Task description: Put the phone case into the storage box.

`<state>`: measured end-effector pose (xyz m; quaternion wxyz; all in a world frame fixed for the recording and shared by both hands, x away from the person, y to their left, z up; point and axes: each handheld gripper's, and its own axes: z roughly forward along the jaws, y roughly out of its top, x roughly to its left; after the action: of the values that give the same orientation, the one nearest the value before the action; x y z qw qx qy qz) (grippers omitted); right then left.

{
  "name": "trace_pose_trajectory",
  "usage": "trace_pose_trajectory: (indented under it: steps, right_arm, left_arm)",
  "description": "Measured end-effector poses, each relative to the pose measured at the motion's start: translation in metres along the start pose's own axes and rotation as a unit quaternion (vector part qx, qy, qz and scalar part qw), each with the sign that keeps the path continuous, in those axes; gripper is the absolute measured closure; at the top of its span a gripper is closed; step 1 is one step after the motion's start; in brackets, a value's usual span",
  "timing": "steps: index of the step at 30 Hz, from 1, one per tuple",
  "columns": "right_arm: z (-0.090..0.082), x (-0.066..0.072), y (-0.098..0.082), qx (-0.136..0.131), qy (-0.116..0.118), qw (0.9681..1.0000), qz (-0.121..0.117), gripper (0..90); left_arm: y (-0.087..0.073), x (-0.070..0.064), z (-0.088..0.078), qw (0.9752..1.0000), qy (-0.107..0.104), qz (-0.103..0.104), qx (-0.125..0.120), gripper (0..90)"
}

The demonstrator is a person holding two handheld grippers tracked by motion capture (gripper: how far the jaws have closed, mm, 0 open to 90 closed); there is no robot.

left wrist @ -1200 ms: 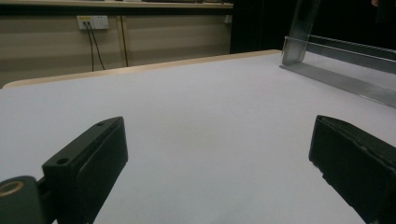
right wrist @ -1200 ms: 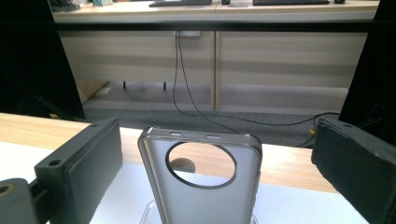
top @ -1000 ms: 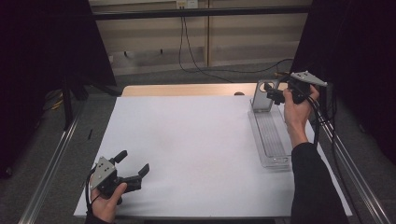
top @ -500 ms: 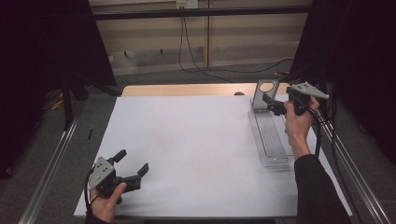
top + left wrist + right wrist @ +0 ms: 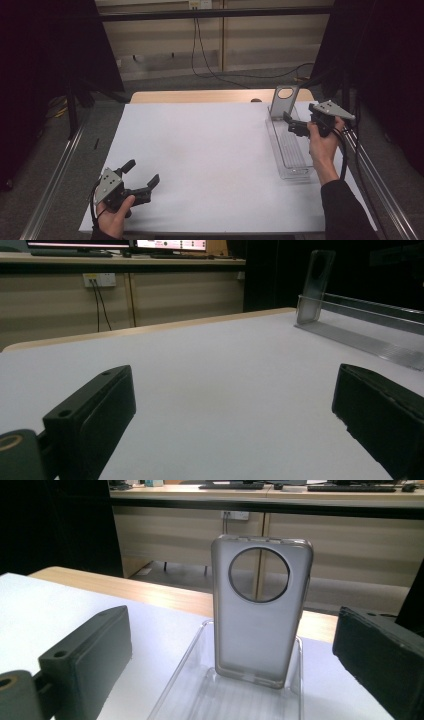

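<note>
A clear grey phone case with a round camera hole stands upright at the far end of a long clear plastic tray on the table's right side. My right gripper hovers over the tray just short of the case. It is open, its jaws stand wide on either side of the case, and they touch nothing. My left gripper rests low at the near left corner of the white table top, open, nothing between its jaws. The case and tray lie far off in the left gripper view.
A bare wooden strip runs along the table's far edge. Metal rails flank both sides, and black cables lie on the floor behind. Dark curtains close in left and right.
My right gripper has drawn back a little from the phone case, toward the near side and slightly lower over the tray. The left gripper has stayed put.
</note>
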<state>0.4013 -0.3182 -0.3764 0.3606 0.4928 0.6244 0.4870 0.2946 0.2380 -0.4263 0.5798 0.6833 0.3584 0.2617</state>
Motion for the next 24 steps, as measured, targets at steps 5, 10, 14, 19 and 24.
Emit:
trace_pose_trajectory:
  steps: [5, 10, 14, 19, 24]
  right_arm:
    - [-0.009, 0.002, -0.002, -0.007, 0.0, 1.0, -0.004, 1.5]
    - [-0.021, 0.007, -0.005, -0.012, 0.009, 0.9998, -0.009, 1.5]
    - [-0.032, 0.009, -0.01, -0.019, 0.005, 0.9998, -0.007, 1.3]
    - [-0.045, 0.009, -0.014, -0.026, 0.0, 0.9996, -0.008, 2.1]
    - [-0.057, 0.012, -0.018, -0.028, -0.001, 0.9996, -0.004, 2.2]
  left_arm:
    - [0.0, -0.001, -0.001, 1.0, 0.004, -0.001, -0.002, 3.7]
    - [0.0, -0.001, -0.001, 1.0, 0.002, 0.003, -0.002, 3.7]
    - [0.0, -0.001, -0.001, 1.0, 0.001, 0.001, -0.004, 3.7]
    - [0.0, -0.002, -0.001, 1.0, 0.003, -0.002, -0.005, 3.7]
    - [0.0, -0.001, -0.002, 1.0, 0.005, -0.002, -0.006, 3.7]
